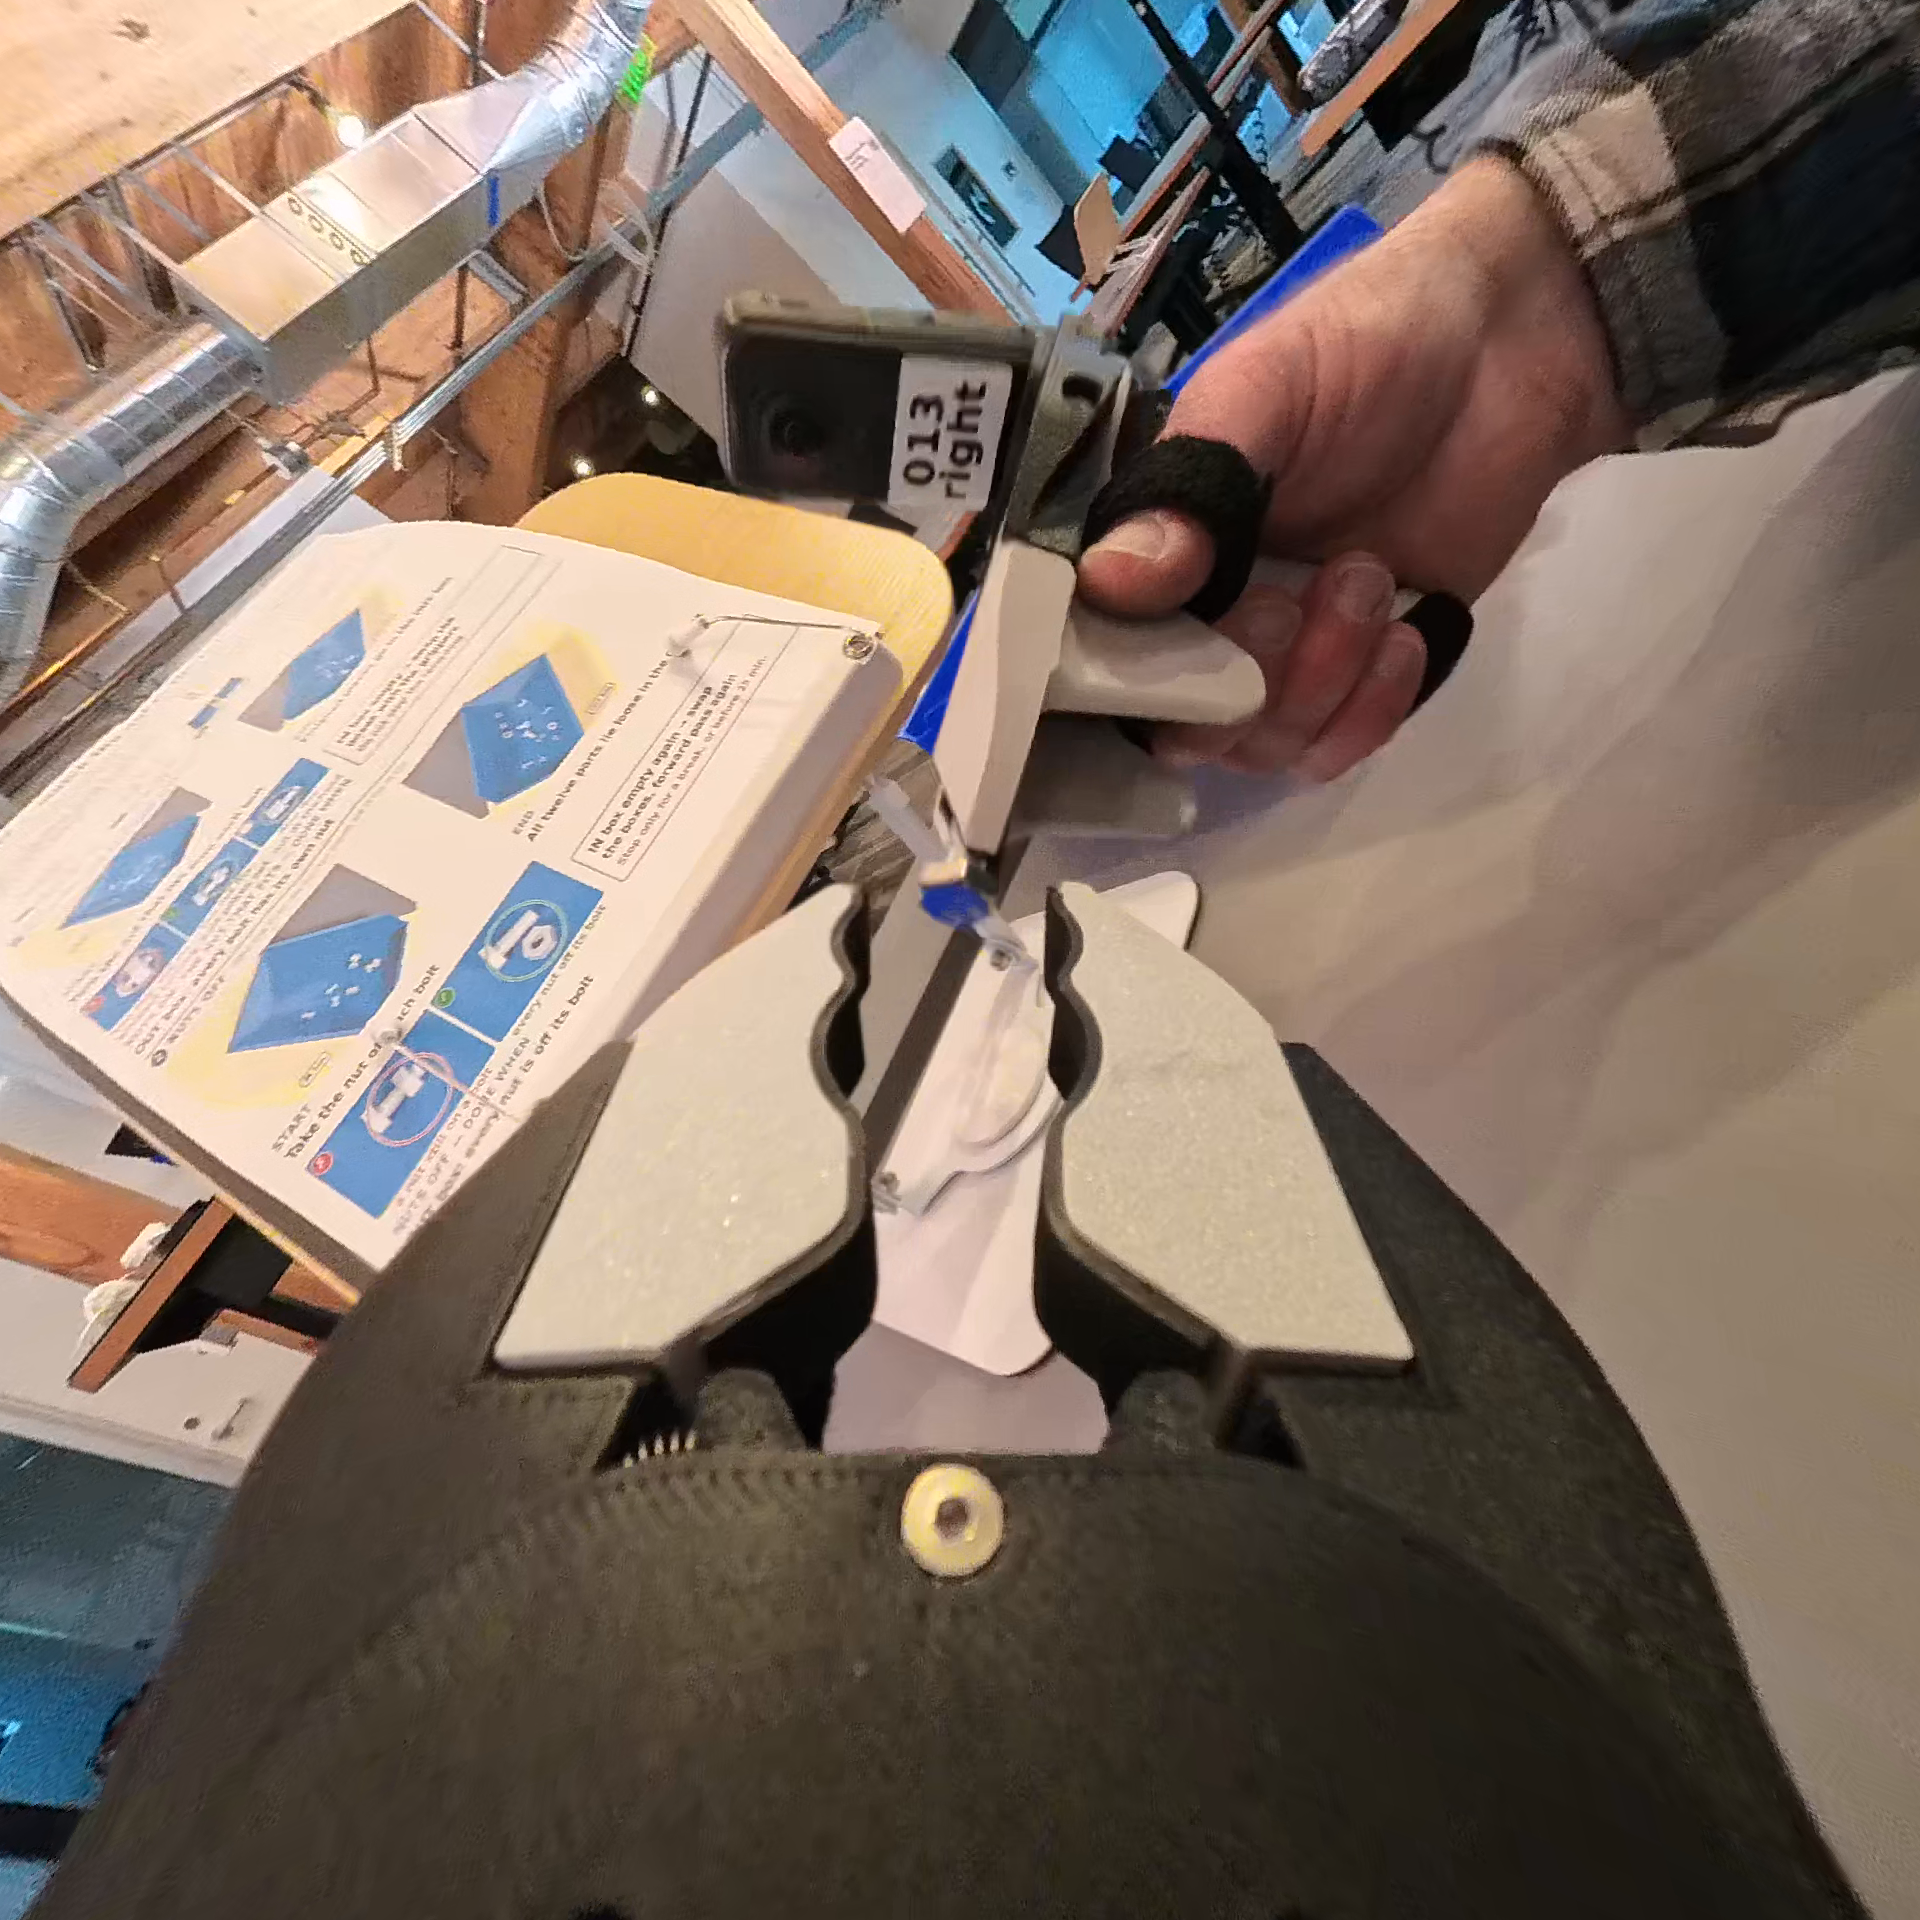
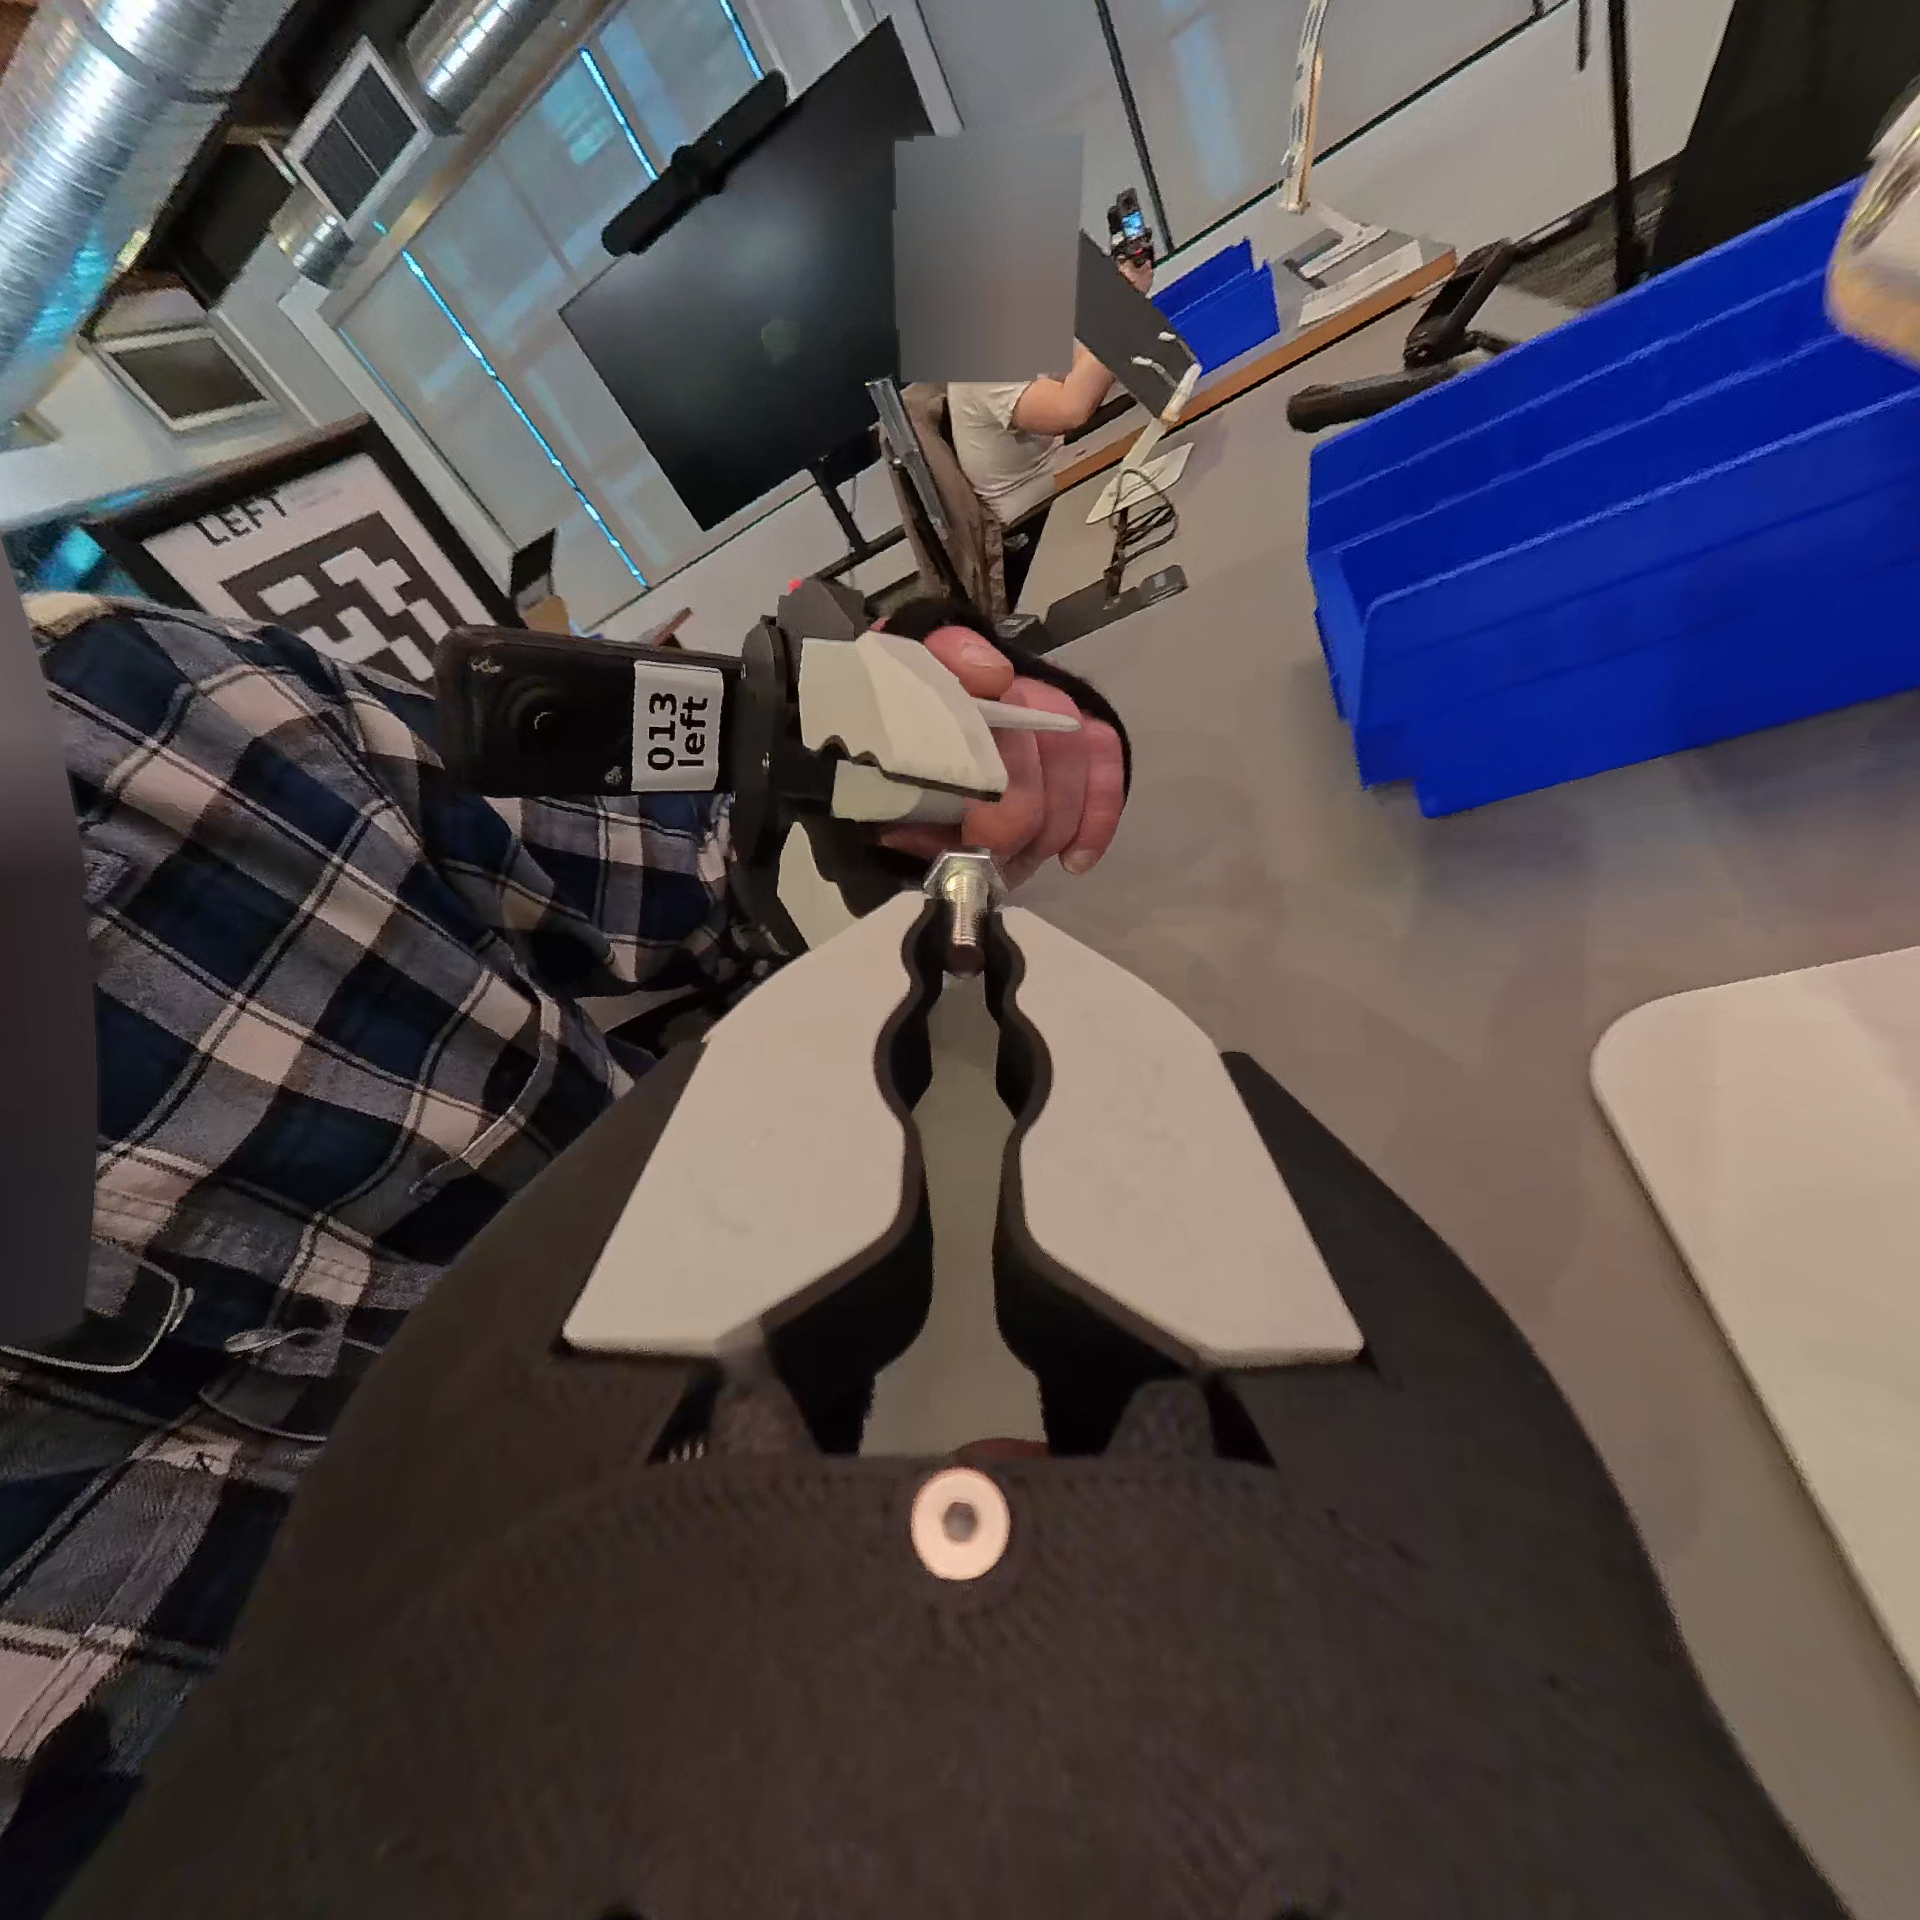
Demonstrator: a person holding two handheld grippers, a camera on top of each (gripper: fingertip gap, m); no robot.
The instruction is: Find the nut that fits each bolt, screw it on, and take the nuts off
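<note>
A: Bolt (image 2: pixel 964 920) is in the right tool (image 2: pixel 961 940). Both fingertips press on the threaded shank, and the hex part sticks out just past the tips.

B: Is that hex part the head or a nut?

A: I cannot tell. It is silver, like the shank.

B: And the left tool (image 1: pixel 951 966)?

A: Its fingers (image 1: pixel 748 1049) stand apart, with nothing between them. In the right wrist view it is beside the bolt, in a hand (image 2: pixel 1049 769) with a black strap.

B: What is around them?

A: In the left wrist view, the right tool is seen edge-on, close in front of the left tool's open tips, held by a hand (image 1: pixel 1382 457) in a plaid sleeve. To the left stands a printed instruction board (image 1: pixel 395 831). In the right wrist view, the grey bench (image 2: pixel 1351 987) carries a blue bin (image 2: pixel 1621 561) farther back on the right, and a pale mat (image 2: pixel 1787 1195) lies near the right edge. Another person (image 2: pixel 1018 426) sits at a farther bench.
</note>
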